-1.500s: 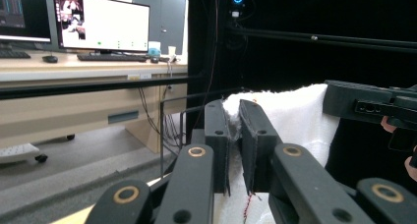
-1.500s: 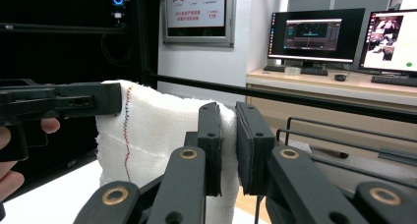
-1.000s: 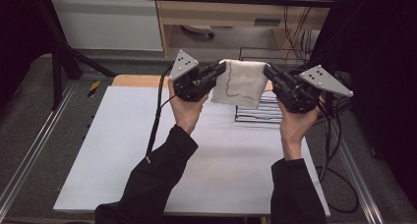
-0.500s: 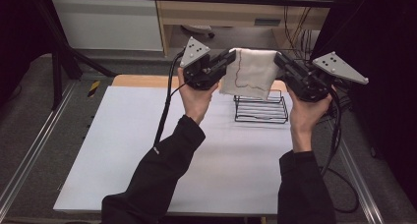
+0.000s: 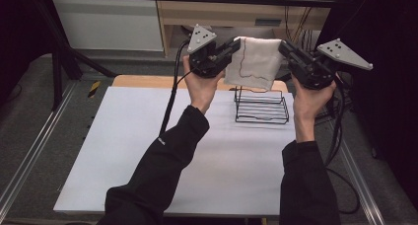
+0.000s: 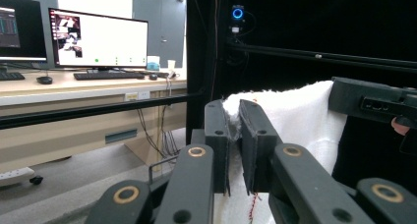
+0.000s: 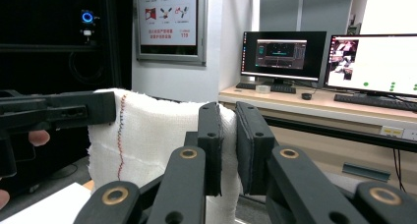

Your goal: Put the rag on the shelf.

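Note:
A white cloth (image 5: 256, 62) with red stitching hangs stretched in the air between both grippers, above the far side of the table. My left gripper (image 5: 235, 45) is shut on the cloth's upper left corner (image 6: 235, 106). My right gripper (image 5: 282, 47) is shut on its upper right corner (image 7: 227, 117). In the right gripper view the cloth (image 7: 147, 135) spreads leftward to the other gripper (image 7: 54, 111). A black wire rack (image 5: 261, 106) stands on the white table (image 5: 148, 151) right under the hanging cloth.
A wooden strip (image 5: 143, 81) borders the table's far edge. Metal rails (image 5: 29, 156) run along both sides. Beyond stand a desk with monitors (image 7: 285, 52) and a keyboard (image 6: 105, 75). Cables (image 5: 340, 141) trail down at the right.
Both grippers have lifted the cloth higher and farther back, spreading it wider, so the wire rack under it now shows in full.

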A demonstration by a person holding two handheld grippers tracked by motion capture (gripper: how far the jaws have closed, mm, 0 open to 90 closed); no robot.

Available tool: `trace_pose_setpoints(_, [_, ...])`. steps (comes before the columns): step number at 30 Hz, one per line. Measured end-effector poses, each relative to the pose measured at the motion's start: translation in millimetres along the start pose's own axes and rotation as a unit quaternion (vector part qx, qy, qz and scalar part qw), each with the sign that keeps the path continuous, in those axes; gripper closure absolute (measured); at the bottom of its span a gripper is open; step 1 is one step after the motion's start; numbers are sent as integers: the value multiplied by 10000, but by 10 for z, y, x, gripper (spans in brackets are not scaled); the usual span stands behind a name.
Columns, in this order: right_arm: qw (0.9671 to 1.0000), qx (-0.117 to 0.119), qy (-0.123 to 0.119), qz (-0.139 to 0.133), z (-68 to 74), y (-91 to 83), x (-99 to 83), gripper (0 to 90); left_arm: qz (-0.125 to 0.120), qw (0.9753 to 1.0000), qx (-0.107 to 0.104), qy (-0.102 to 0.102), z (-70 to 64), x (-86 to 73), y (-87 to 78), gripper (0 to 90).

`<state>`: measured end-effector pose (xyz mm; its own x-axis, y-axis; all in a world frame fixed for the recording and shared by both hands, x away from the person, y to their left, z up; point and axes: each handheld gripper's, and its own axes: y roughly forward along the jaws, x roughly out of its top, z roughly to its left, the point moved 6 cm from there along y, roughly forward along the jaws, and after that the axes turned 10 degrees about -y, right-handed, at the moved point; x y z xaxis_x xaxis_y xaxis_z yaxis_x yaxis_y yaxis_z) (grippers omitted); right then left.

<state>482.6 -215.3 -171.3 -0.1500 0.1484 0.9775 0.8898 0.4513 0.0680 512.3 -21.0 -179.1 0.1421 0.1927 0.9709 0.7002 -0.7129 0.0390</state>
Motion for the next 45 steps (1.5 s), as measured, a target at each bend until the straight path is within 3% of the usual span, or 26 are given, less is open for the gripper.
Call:
trace_pose_setpoints(22, [9998,-100,89,-140,-287,254,111,817,-152,9998,112,47,46,238,317,830])
trace_pose_setpoints(29, [9997,-174,113,-162,-388,316,165,818,-204,9994,190,186,22,333,422,829])
trace_pose_setpoints(39, [9997,-195,159,-33,-489,451,97,817,-142,9995,244,120,130,270,564,830])
trace_pose_setpoints(45, [9995,-244,181,69,-537,564,10,817,-48,9992,338,190,187,235,659,830])
